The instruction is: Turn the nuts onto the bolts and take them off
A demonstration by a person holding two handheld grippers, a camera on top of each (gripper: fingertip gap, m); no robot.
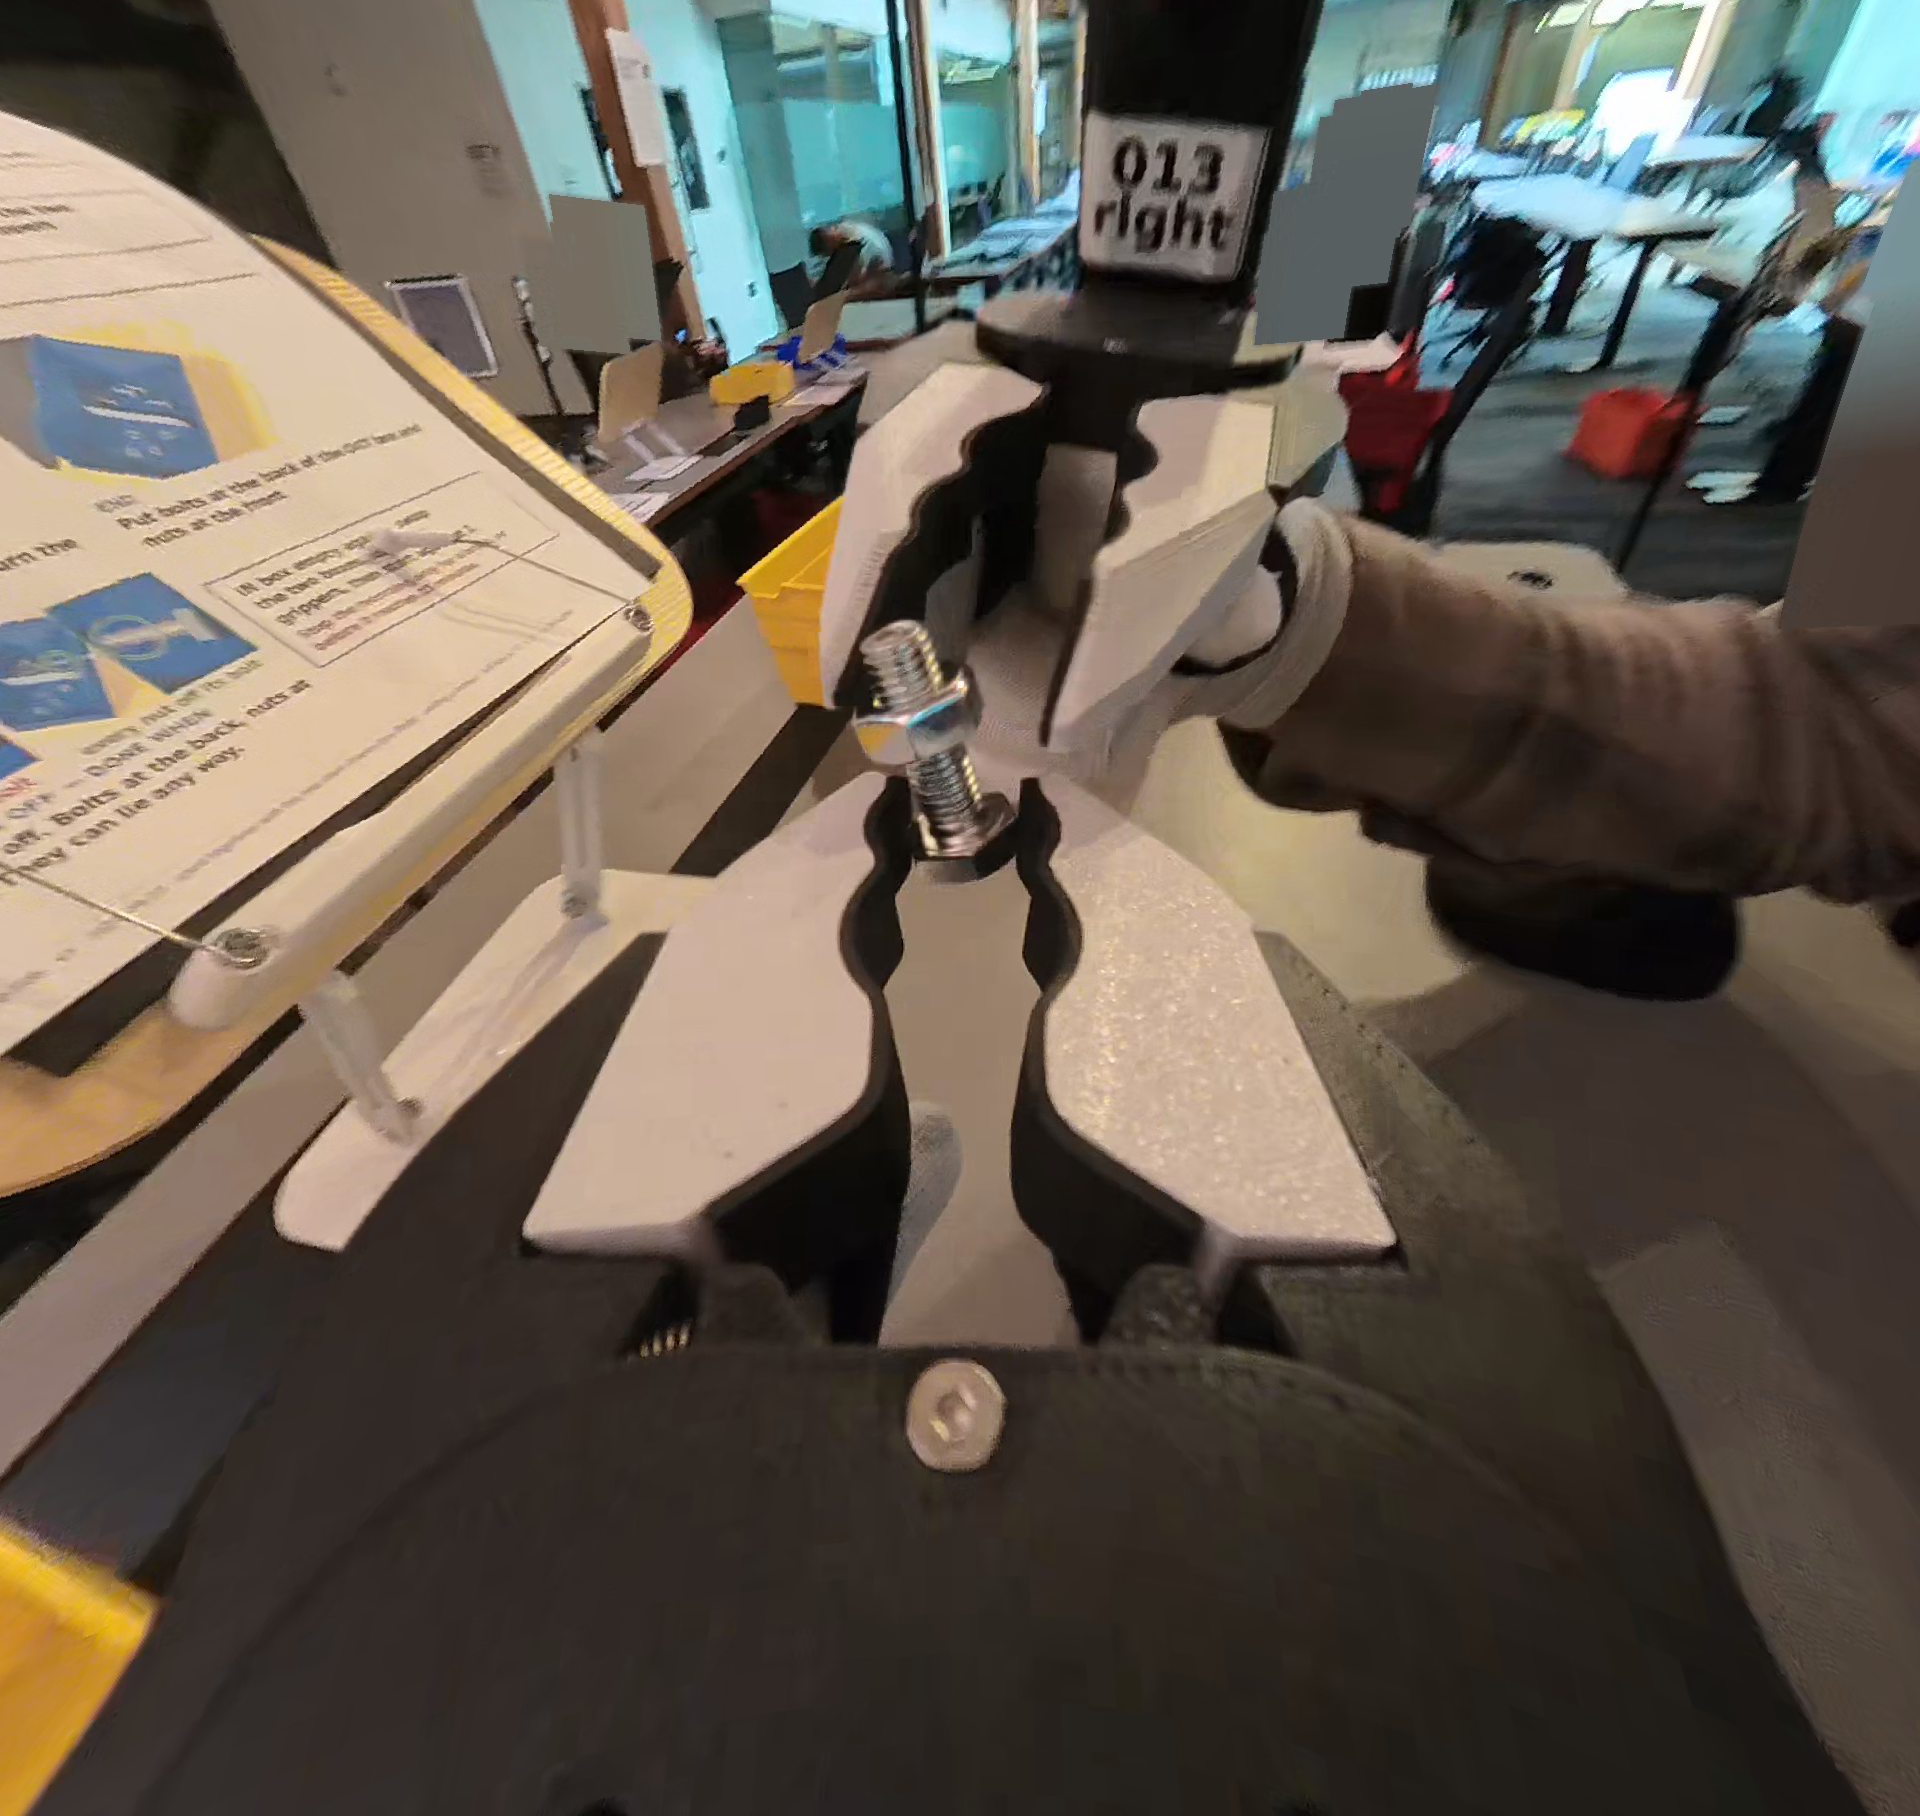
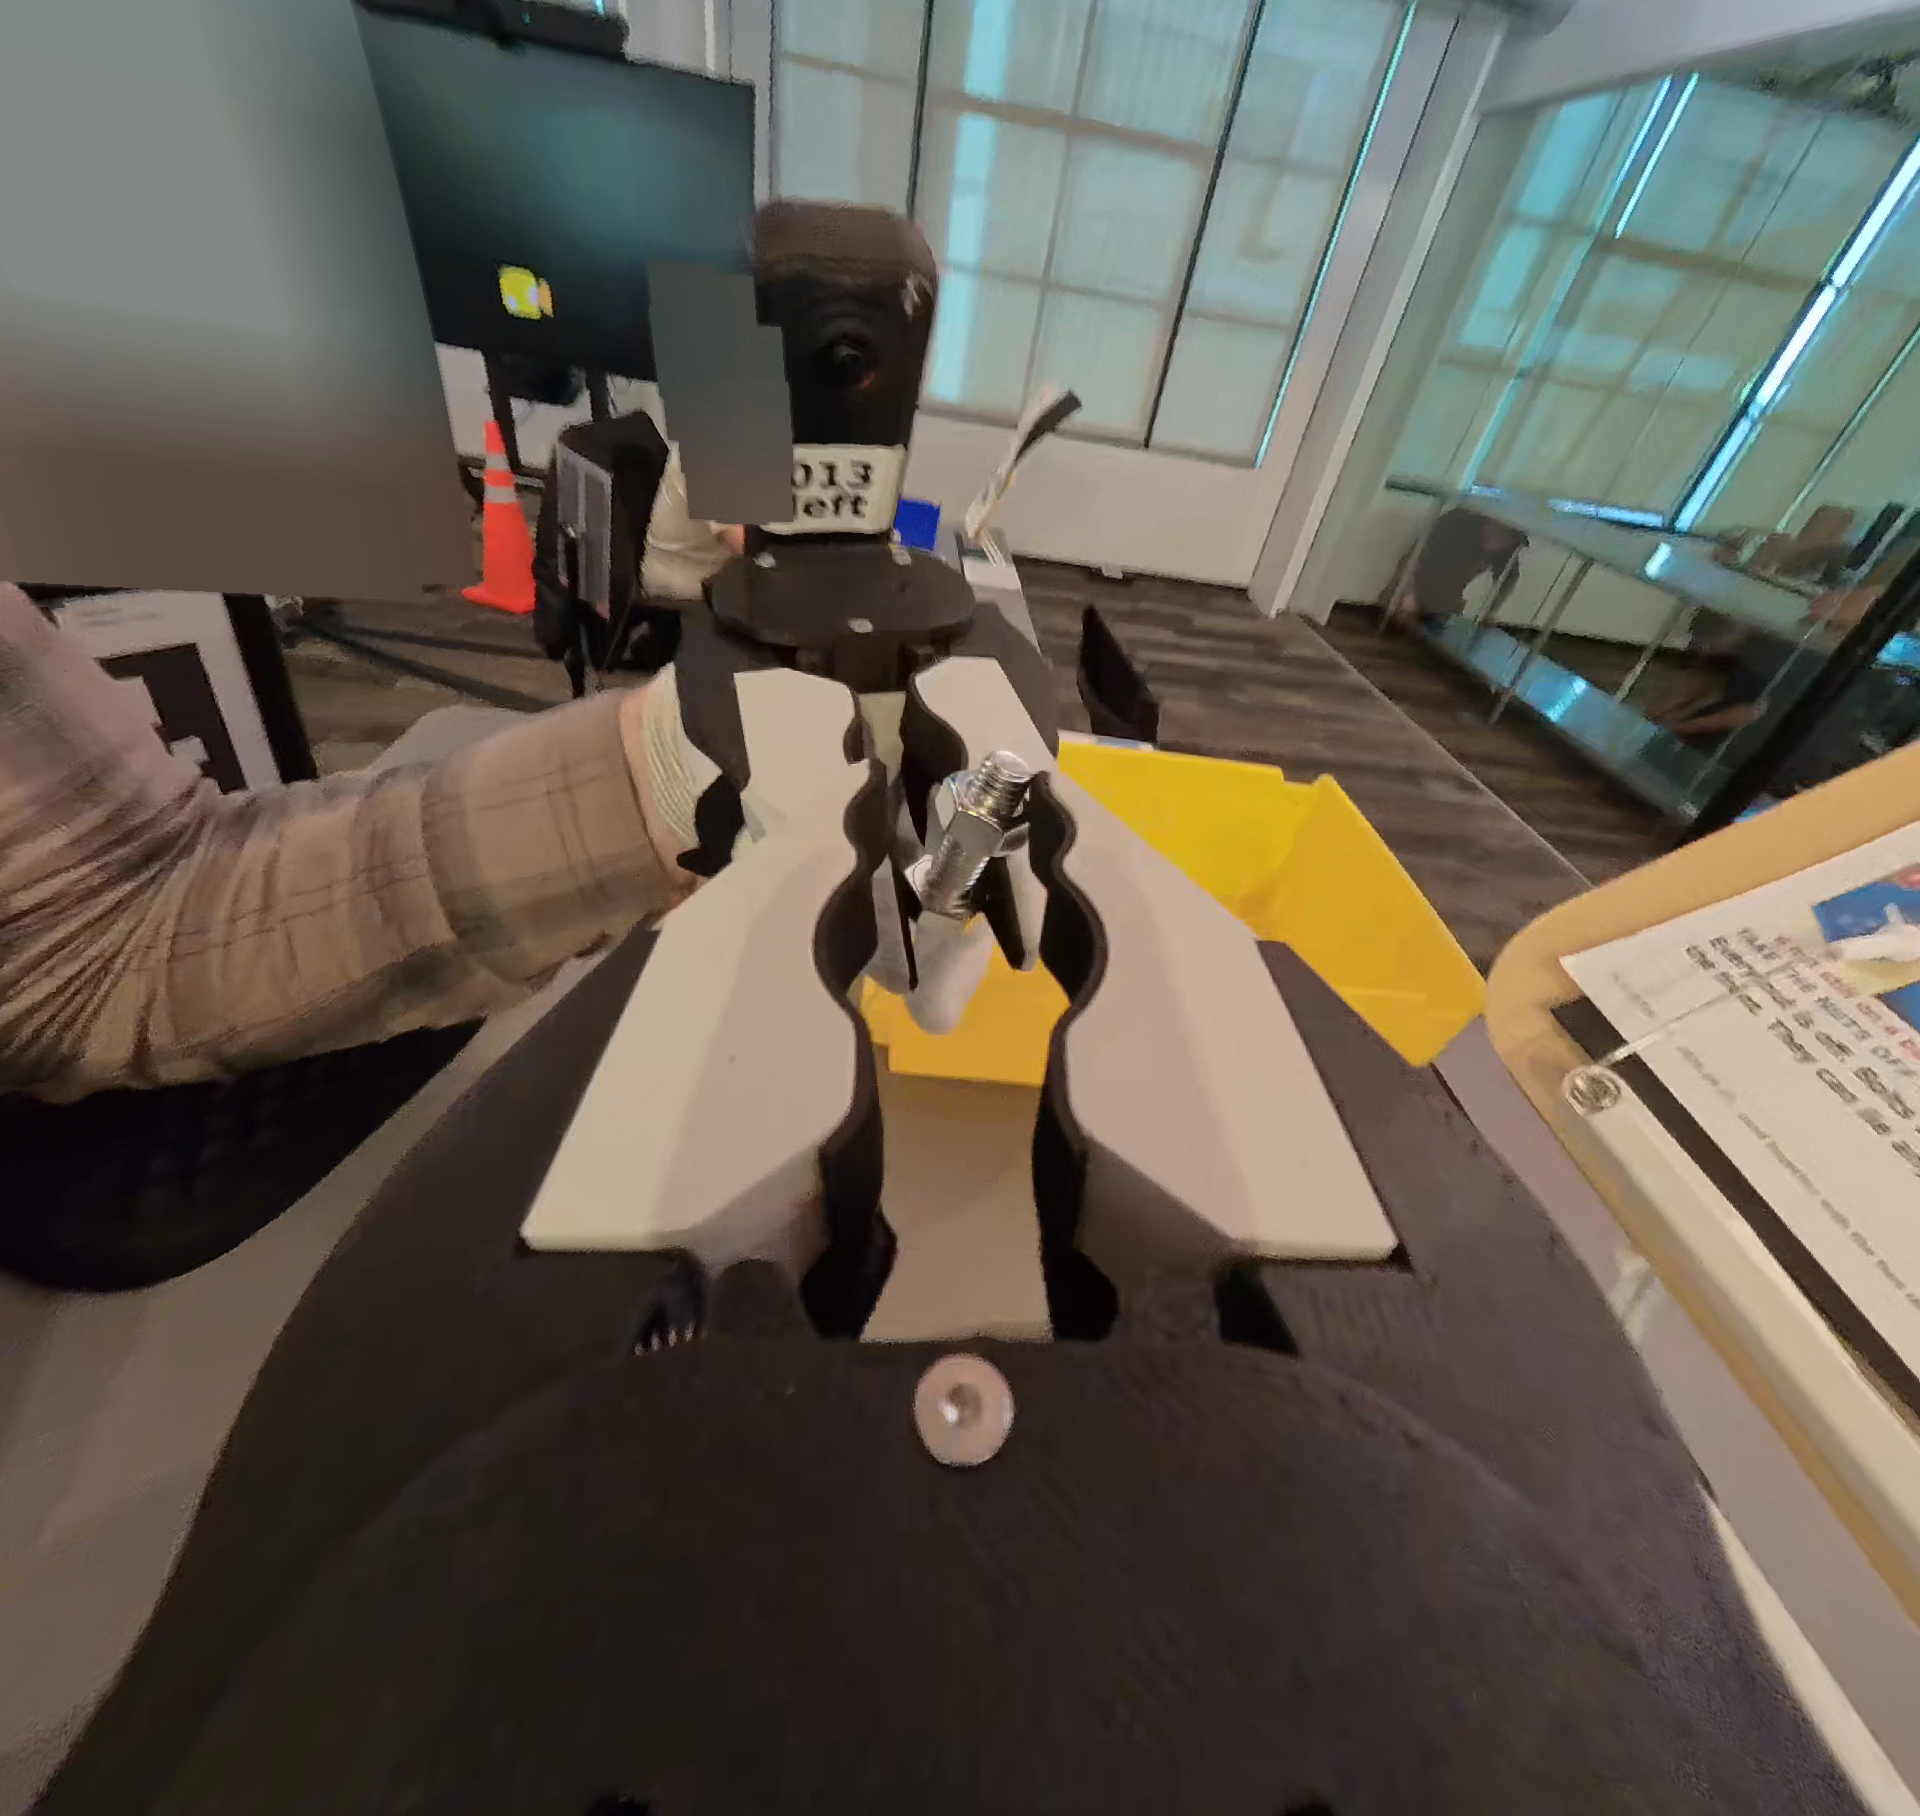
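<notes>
1. Left wrist view: the left gripper (image 1: 951, 836) is clenched on the head of a shiny bolt (image 1: 935, 779), which stands up between the fingertips, held in the air above the table (image 1: 1195, 810).
2. A square nut (image 1: 920, 722) sits partway along the bolt's thread, with thread showing above and below it.
3. The right gripper (image 1: 961, 665) comes in from the far side, tips pointing toward the camera. Its left finger touches the nut; I cannot tell from here whether the other finger does.
4. A gloved hand (image 1: 1278, 603) in a brown sleeve holds that gripper from the right.
5. A printed sheet on a slanted stand (image 1: 312, 561) fills the left side, close beside the grippers. A yellow bin (image 1: 790, 603) lies behind, partly hidden by the right gripper.
6. Right wrist view: the right gripper (image 2: 961, 831) has its fingertips around the nut (image 2: 971, 816), gripping it; the bolt (image 2: 961, 852) leans to the right, its threaded end sticking up past the nut.
7. The left gripper (image 2: 935, 919) faces the camera from beyond and hides the bolt's head.
8. A sleeved arm with a gloved hand (image 2: 675, 769) reaches in from the left.
9. The yellow bin (image 2: 1247, 893) sits behind and below the bolt, blocked in the middle by the fingers. The stand (image 2: 1621, 1070) with its sheet is at the right edge.
</notes>
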